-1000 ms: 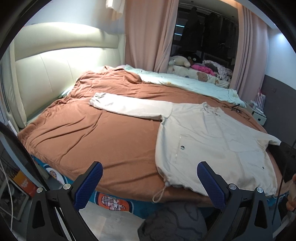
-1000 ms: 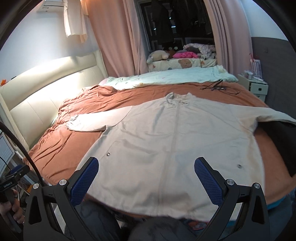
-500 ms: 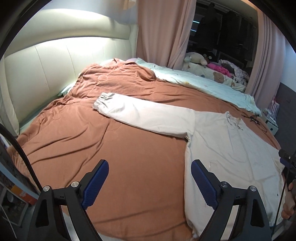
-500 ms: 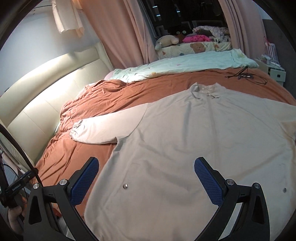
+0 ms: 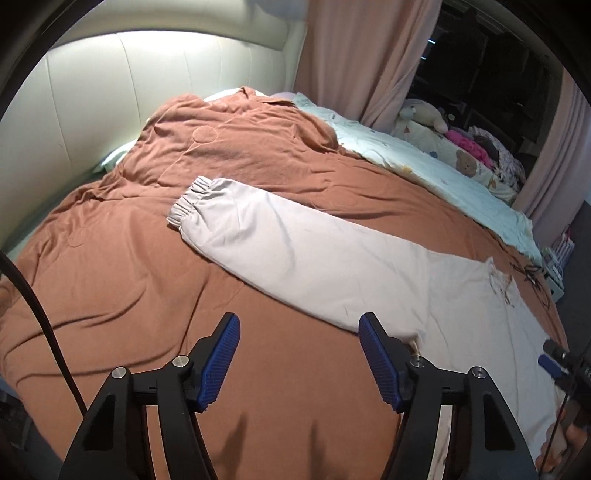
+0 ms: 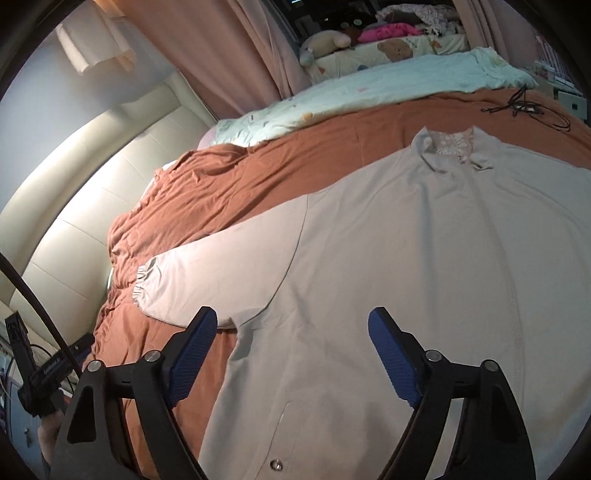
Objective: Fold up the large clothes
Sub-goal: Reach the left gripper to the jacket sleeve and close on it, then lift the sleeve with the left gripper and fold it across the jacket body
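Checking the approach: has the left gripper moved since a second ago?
Yes. The left gripper has advanced over the bed toward the jacket's sleeve, which now looms larger, near the headboard.

A rust-brown blanket (image 5: pixel 129 266) covers the bed, wrinkled and bunched up toward the cream padded headboard (image 5: pixel 110 92). Along its far edge lies a pale mint quilt (image 6: pixel 369 88) with small printed figures. Beyond the quilt sit a plush toy (image 6: pixel 325 42) and a bright pink cloth (image 6: pixel 388 31) among piled bedding. Pink curtains (image 5: pixel 354 55) hang behind. A tangled black cable (image 6: pixel 524 107) rests on the blanket near the far right.
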Tool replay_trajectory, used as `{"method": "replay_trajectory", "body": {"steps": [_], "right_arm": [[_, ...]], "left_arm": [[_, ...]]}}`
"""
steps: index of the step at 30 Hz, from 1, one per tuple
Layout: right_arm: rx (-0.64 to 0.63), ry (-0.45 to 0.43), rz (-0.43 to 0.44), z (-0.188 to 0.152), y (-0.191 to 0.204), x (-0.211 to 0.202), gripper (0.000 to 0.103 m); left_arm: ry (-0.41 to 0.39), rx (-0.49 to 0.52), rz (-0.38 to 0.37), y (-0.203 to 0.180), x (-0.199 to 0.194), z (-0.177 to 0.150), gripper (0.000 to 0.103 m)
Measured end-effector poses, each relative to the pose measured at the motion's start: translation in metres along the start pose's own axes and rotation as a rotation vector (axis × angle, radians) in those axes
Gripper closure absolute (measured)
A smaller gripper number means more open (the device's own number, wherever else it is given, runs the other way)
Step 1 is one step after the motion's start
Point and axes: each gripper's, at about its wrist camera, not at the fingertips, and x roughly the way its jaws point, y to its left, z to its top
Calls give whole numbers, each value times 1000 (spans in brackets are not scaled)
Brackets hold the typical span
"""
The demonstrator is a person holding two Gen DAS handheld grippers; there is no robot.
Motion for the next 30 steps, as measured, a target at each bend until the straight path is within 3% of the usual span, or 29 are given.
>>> {"method": "replay_trajectory", "body": {"steps": [2, 4, 8, 10, 12, 19, 22, 24, 26, 30], "right_arm": [[-3, 21, -12, 6, -2, 20, 22], [8, 49, -14, 16, 0, 36, 30], [35, 102, -22, 36, 0, 84, 53], [29, 126, -32, 43, 2, 109, 54], [31, 151, -30, 49, 2, 131, 61], [105, 260, 60, 52, -7, 185, 79], [134, 299, 106, 49, -8, 200, 83], [118, 337, 149, 45, -6, 204, 86], [88, 359, 159, 42, 2, 208, 86], [112, 368, 203, 47, -8, 205, 86]], "left_arm": [[13, -24, -1, 6, 21, 11, 42], [34, -52, -1, 13, 41, 18, 46], [93, -116, 8, 35, 95, 30, 54], [118, -135, 23, 45, 121, 33, 55], [142, -160, 32, 55, 142, 34, 55], [221, -182, 121, 83, 197, 36, 56], [199, -200, 128, 91, 205, 43, 61], [200, -205, 154, 92, 207, 50, 89], [196, -215, 140, 89, 202, 56, 96], [126, -141, 133, 64, 171, 79, 97]]}}
